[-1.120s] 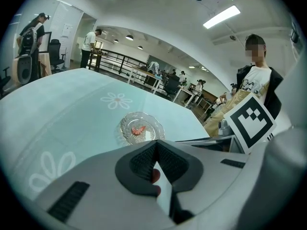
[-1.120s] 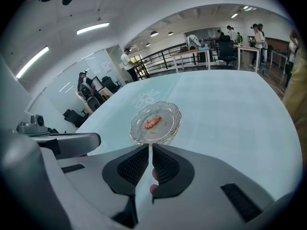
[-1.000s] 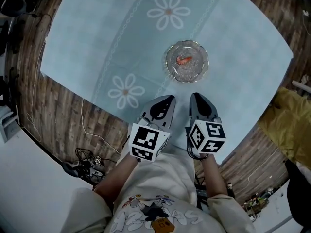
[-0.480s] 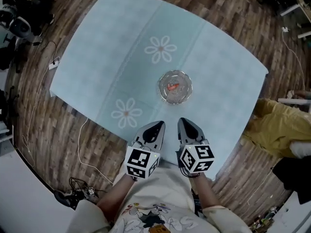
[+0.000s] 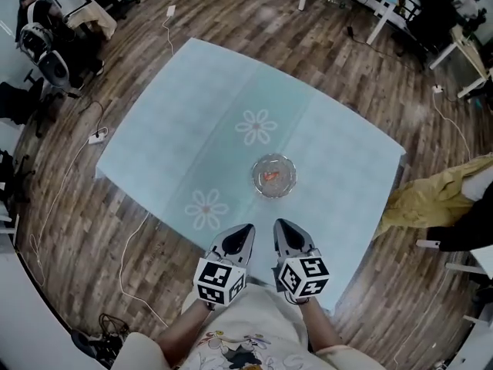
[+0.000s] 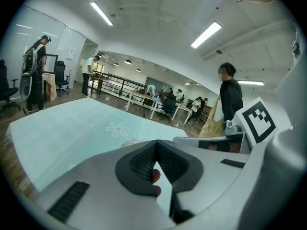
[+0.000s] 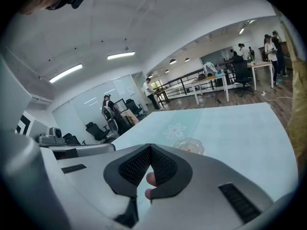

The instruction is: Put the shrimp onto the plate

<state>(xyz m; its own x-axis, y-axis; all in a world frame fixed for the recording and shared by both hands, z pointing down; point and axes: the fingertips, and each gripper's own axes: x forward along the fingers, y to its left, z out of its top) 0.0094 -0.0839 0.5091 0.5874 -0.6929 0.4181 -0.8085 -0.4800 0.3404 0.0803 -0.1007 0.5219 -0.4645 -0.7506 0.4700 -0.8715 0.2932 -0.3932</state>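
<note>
On the light blue table point(image 5: 169, 153), a small clear glass plate point(image 5: 273, 176) stands near the front edge, and the orange shrimp point(image 5: 271, 176) lies in it. Both grippers hang close to my body, short of the plate and apart from it. My left gripper point(image 5: 246, 229) is shut and holds nothing, and my right gripper point(image 5: 279, 225) is shut and holds nothing. In the left gripper view the jaws meet at the tip point(image 6: 156, 144), with the plate point(image 6: 128, 142) just beyond. The right gripper view shows the plate point(image 7: 189, 146) past the closed tip point(image 7: 150, 146).
Two white flower prints point(image 5: 256, 126) mark the tablecloth. Office chairs point(image 5: 48, 48) stand at the far left, cables point(image 5: 127, 245) run over the wooden floor, and a yellow cloth point(image 5: 435, 199) lies at the right. People point(image 6: 231, 99) stand in the room beyond.
The head view has pulled up and back, so the table and plate look smaller. Both grippers have drawn back from the plate toward my body, still shut. The shrimp stays in the plate.
</note>
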